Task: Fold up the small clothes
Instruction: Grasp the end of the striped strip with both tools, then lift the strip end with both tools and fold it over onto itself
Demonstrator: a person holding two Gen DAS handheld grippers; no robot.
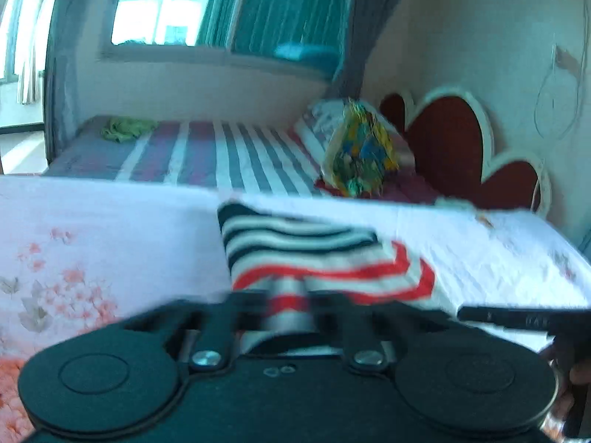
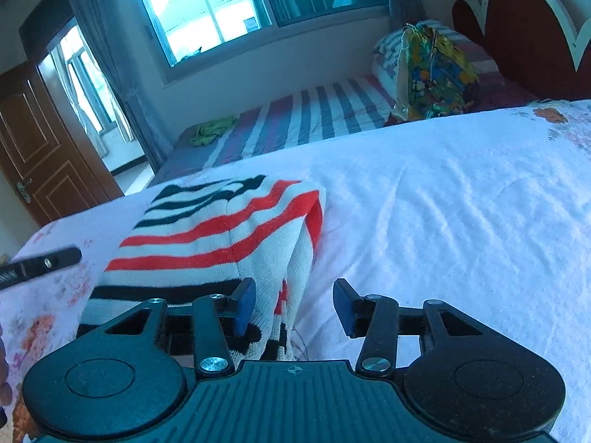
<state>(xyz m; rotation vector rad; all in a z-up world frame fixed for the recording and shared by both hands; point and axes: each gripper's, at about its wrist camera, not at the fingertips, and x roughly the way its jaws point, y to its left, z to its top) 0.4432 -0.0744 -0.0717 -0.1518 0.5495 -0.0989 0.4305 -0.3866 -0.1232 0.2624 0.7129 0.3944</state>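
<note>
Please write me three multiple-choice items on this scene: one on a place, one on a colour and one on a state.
1. Where does the green cloth lie?
A. on the white floral bedspread
B. on the striped bed by the window
C. on the door

2. Which stripe colours run across the white folded garment?
A. black and red
B. blue and yellow
C. green only

3. How does the right gripper stand?
A. shut on the garment
B. open, its pads apart
C. shut on nothing

Answers:
1 B: the cloth sits at the far end of the striped bed, beyond the floral bedspread.
2 A: black bands show at both ends and red ones in the middle.
3 B: a clear gap shows between the blue pads, and neither presses on the garment's edge.
</note>
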